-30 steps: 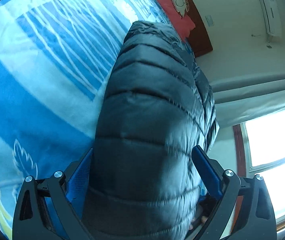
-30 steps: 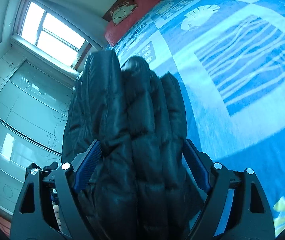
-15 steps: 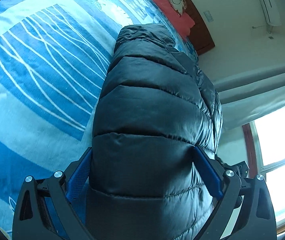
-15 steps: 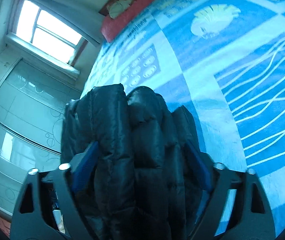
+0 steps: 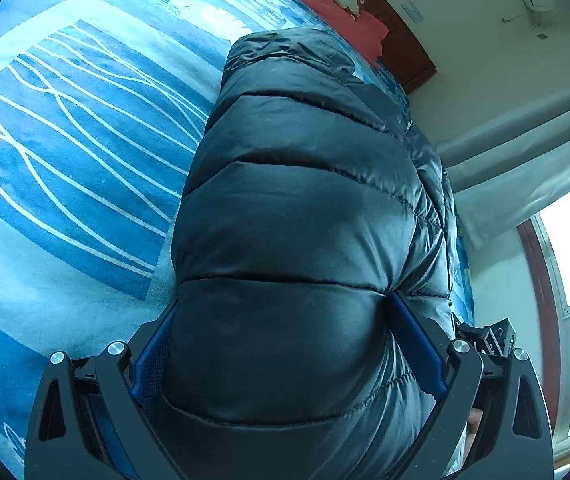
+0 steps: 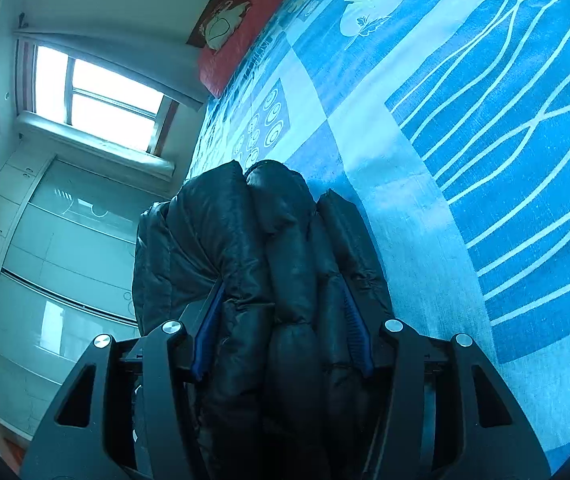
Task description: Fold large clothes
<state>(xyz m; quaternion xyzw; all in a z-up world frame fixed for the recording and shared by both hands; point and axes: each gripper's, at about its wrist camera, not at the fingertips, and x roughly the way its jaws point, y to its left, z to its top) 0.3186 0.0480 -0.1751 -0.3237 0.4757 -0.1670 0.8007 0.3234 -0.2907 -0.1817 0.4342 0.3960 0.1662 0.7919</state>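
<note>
Lower now, right tool (image 6: 281, 312) closing on black puffer jacket (image 5: 297, 216); left tool (image 5: 281, 336) grips it; blue bedspread (image 5: 65, 140) beside lies open

From my right gripper (image 6: 283, 322) I see the black puffy jacket (image 6: 269, 264) bunched in thick folds between the blue pads (image 6: 355, 332), and the jaws are closing on it, both pads pressed into the padding. The jacket lies on a blue patterned bedspread (image 6: 485, 140) that fills the right side. A red pillow (image 6: 241, 36) sits at the far end, a bright window (image 6: 97, 96) at left.
</note>
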